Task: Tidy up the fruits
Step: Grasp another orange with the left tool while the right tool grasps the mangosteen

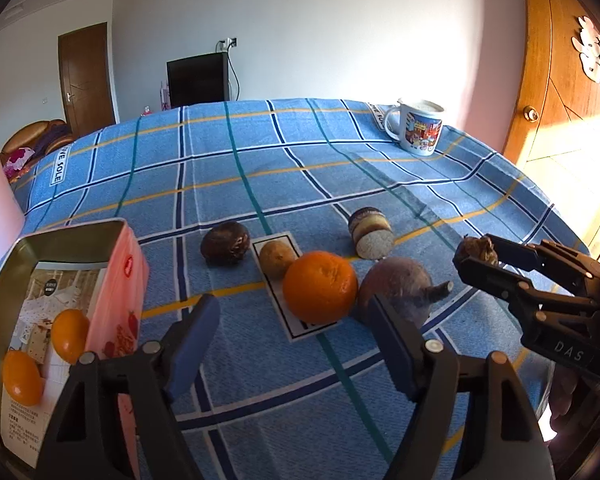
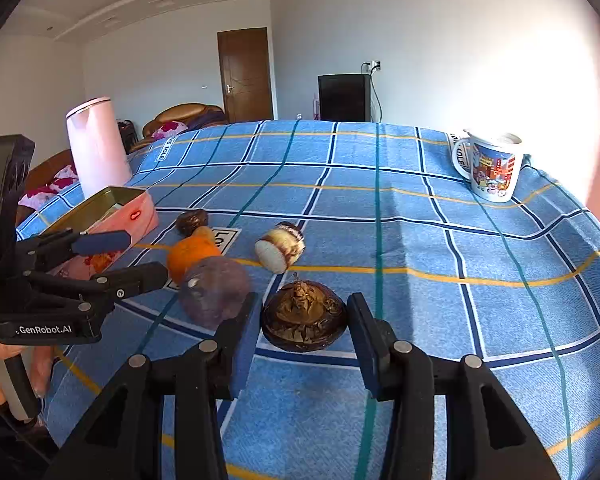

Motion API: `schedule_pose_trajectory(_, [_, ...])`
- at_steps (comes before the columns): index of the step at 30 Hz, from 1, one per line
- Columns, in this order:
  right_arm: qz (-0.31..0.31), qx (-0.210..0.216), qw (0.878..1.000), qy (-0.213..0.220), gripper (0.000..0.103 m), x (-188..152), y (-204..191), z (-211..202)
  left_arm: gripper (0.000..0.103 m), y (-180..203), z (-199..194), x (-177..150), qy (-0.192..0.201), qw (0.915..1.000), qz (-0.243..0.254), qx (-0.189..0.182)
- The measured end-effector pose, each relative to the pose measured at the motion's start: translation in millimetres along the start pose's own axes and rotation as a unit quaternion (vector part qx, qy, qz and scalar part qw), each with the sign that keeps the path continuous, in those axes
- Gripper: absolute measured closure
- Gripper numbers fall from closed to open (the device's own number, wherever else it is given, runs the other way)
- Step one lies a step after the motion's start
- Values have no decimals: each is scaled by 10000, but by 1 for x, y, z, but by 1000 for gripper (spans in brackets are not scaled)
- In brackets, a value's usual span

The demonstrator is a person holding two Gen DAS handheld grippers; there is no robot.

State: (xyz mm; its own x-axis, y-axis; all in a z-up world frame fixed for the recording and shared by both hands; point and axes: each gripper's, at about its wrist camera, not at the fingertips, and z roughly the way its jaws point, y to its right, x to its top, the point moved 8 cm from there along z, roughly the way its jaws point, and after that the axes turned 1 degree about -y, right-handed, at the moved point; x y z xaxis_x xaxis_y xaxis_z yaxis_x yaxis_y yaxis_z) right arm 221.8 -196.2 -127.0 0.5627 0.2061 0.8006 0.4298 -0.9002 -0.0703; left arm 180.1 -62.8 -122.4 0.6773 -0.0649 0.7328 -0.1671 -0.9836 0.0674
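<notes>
Fruits lie in a loose cluster on the blue plaid worktop [image 2: 420, 240]. Nearest me, my right tool [image 2: 300, 332] is spread around one brown, crusty fruit [image 2: 304, 320], its pads either side but not touching. My left tool [image 1: 292, 344] is spread wide and holds nothing, just short of one orange [image 1: 320, 286] and one purple, stemmed fruit [image 1: 396, 288]. Behind these I count one small tan fruit [image 1: 276, 258], one dark brown fruit [image 1: 225, 242] and one striped cut piece [image 1: 370, 232]. To the left, an open pink tin [image 1: 118, 280] holds two small orange fruits [image 1: 70, 334]. Farther off stand one cartoon mug [image 2: 494, 170] and one pink kettle [image 2: 96, 146]. The tools read "GenRobot.AI" and "DAS"; the cloth reads "SOLE".
</notes>
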Motion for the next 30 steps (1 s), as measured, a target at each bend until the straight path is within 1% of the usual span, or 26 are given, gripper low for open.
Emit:
schedule_pose_trajectory(2, [69, -15, 10000, 15, 57, 1, 5, 3, 36, 1, 8, 1, -151, 9999, -47, 17])
schedule_pose_trajectory(4, [137, 0, 9999, 10, 57, 1, 8, 7, 40, 2, 12, 3, -239, 9996, -149, -75])
schedule_pose_trajectory(5, [155, 20, 9999, -31, 57, 0, 8, 8, 40, 3, 13, 5, -256, 9995, -170, -65])
schedule_pose_trajectory(7, [108, -9, 9999, 21, 57, 2, 7, 7, 40, 5, 15, 10, -254, 9995, -156, -40])
schedule_pose_trajectory(9, [77, 22, 9999, -61, 57, 1, 5, 10, 38, 5, 20, 14, -254, 9996, -142, 8])
schedule_pose_trajectory(11, [59, 16, 10000, -77, 57, 0, 6, 10, 37, 4, 21, 14, -277, 9993, -243, -41])
schedule_pose_trajectory(13, [-7, 36, 9999, -139, 57, -2, 4, 12, 39, 4, 19, 11, -275, 9992, -268, -93])
schedule_pose_trajectory(17, [-110, -4, 9998, -174, 57, -5, 1, 12, 37, -1, 21, 8, -381, 9977, -488, -286])
schedule_pose_trajectory(21, [-86, -20, 9998, -166, 57, -5, 2, 12, 39, 5, 28, 14, -403, 9978, -466, -261])
schedule_pose_trajectory(23, [-39, -1, 9999, -150, 57, -5, 4, 11, 41, 7, 34, 12, -516, 9961, -584, -416])
schedule_pose_trajectory(24, [-31, 8, 9999, -158, 57, -5, 4, 11, 45, 8, 36, 10, -572, 9950, -623, -524])
schedule_pose_trajectory(25, [-37, 20, 9999, -168, 57, -5, 4, 12, 54, 10, 38, 7, -662, 9936, -632, -659])
schedule_pose_trajectory(28, [-34, 29, 9999, -156, 57, -5, 4, 12, 54, 7, 35, 5, -660, 9913, -767, -838])
schedule_pose_trajectory(30, [-20, 41, 9999, -143, 57, -5, 4, 11, 55, 5, 33, 3, -642, 9907, -799, -894])
